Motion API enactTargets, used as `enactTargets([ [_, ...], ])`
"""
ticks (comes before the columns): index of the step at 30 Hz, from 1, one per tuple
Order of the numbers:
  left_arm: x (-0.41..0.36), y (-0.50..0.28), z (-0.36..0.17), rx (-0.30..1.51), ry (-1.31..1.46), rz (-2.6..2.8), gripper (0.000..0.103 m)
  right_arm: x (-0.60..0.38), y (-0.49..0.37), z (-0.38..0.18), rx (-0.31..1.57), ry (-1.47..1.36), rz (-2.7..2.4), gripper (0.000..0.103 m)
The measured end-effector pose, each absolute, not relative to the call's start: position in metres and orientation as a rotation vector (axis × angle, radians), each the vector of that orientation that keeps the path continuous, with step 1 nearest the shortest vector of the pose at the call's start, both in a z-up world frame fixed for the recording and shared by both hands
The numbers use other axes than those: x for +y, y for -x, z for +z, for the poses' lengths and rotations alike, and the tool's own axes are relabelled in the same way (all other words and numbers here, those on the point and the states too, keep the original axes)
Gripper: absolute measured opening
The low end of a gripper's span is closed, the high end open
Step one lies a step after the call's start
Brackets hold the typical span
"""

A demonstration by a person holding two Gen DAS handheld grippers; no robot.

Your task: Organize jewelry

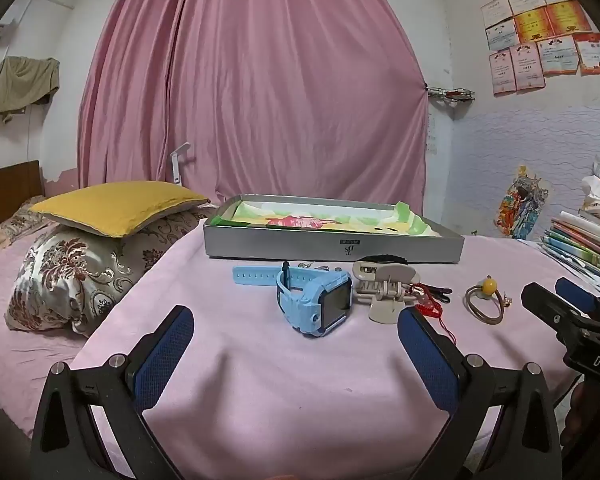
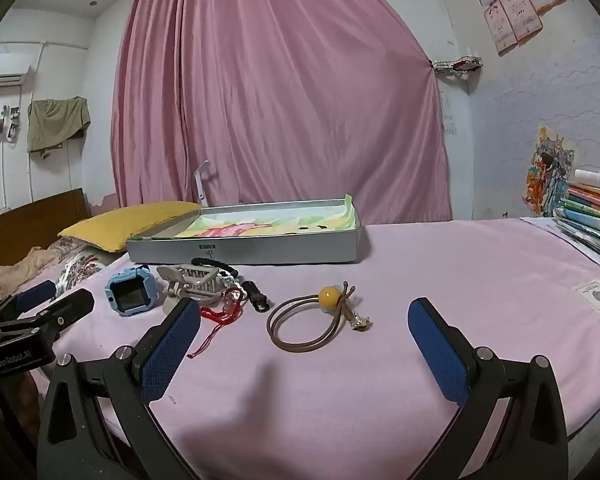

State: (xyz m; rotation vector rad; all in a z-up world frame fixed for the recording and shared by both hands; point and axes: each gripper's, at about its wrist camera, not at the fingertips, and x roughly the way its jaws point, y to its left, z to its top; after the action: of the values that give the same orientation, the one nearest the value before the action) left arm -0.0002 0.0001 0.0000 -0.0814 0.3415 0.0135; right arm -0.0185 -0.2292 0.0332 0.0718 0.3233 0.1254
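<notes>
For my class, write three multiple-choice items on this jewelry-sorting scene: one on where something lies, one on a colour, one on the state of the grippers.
1. Where does the hair tie with the yellow bead lie?
A. inside the box
B. on the pink cloth
C. on the pillow

2. What colour is the watch?
A. light blue
B. red
C. black

3. How do the left gripper and right gripper stand?
A. both shut
B. one holds the watch
C. both open, holding nothing

Answers: 1 B, it rests on the cloth in front of the grey box. 2 A, its strap and case are light blue. 3 C, the fingers stand wide apart with nothing between.
</notes>
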Motion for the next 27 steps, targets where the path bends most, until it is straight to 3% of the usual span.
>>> enactTargets([
  [27, -0.001, -0.001, -0.003, 0.346, 0.084, 0.007, 0.102, -0.218, 0.01, 0.023, 0.351, -0.07, 0.127, 0.102],
])
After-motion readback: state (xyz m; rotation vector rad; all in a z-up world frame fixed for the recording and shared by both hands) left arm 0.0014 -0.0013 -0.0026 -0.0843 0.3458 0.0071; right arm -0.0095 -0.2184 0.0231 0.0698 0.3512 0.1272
